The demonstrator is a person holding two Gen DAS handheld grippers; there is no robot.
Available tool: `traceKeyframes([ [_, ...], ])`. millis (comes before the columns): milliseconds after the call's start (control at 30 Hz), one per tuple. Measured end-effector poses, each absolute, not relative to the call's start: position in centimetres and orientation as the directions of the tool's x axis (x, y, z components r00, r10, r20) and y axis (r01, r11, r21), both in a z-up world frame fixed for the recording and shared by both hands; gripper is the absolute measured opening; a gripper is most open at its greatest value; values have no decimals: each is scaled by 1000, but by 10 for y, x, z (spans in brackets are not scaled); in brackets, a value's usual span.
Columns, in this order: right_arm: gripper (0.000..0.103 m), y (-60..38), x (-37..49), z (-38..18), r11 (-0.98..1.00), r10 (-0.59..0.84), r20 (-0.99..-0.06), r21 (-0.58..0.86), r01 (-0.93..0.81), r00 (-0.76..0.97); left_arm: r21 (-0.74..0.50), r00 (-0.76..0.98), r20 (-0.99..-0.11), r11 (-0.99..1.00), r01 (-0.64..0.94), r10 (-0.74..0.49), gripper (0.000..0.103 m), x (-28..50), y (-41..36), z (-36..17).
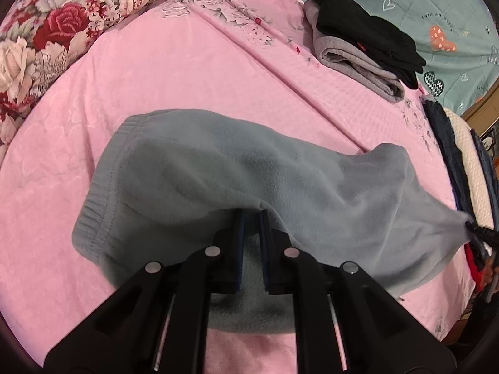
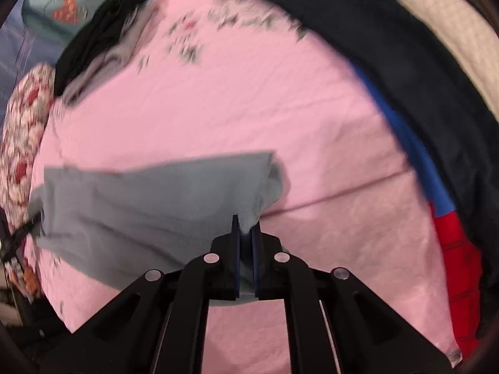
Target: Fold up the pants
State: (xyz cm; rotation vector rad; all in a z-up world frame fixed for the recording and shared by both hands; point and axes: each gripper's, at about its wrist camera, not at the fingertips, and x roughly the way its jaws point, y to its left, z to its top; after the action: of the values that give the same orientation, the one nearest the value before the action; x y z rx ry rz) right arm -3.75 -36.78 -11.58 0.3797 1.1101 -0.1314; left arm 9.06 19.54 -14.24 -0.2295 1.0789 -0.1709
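Fleece pants (image 1: pixel 218 168), grey-blue and soft, spread over pink bedsheet (image 1: pixel 187 71) in left wrist view; left hand-held gripper (image 1: pixel 251 218) clamped on their near edge, waistband at left. Folded grey and black clothes (image 1: pixel 358 43) well apart, beyond.

Right wrist view, blurred: right hand-held gripper (image 2: pixel 245 222) pinching the pants' far end, lifted off the sheet; dark navy garment (image 2: pixel 405 71) at right.

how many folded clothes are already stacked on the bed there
2: black garment atop folded grey garment, far right on the pink sheet. More could hide underneath.
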Motion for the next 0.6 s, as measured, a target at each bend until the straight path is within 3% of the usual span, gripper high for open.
traceKeyframes([
  [167, 5, -385, -30, -90, 923, 47, -871, 225, 312, 489, -234, 464, -859, 972, 25, -218, 10, 91, 189, -143],
  [333, 6, -391, -12, -135, 920, 81, -929, 210, 332, 362, -221, 458, -864, 975, 27, -208, 11, 91, 188, -141],
  [367, 12, -390, -12, -133, 920, 82, -931, 207, 333, 355, -230, 447, -868, 973, 29, -218, 12, 91, 188, -139],
  [400, 25, -390, -12, -128, 919, 72, -935, 198, 340, 347, -243, 439, -868, 970, 32, -232, 20, 90, 188, -139],
  [433, 27, -390, -15, -121, 921, 35, -934, 168, 351, 357, -258, 439, -864, 966, 34, -246, 30, 89, 187, -136],
  [500, 27, -385, -24, -107, 930, -8, -924, 134, 343, 383, -261, 459, -851, 964, 56, -257, 35, 84, 181, -128],
  [600, 27, -368, -44, -86, 950, 22, -889, 161, 267, 457, -278, 479, -822, 951, 135, -308, 36, 77, 161, -111],
])
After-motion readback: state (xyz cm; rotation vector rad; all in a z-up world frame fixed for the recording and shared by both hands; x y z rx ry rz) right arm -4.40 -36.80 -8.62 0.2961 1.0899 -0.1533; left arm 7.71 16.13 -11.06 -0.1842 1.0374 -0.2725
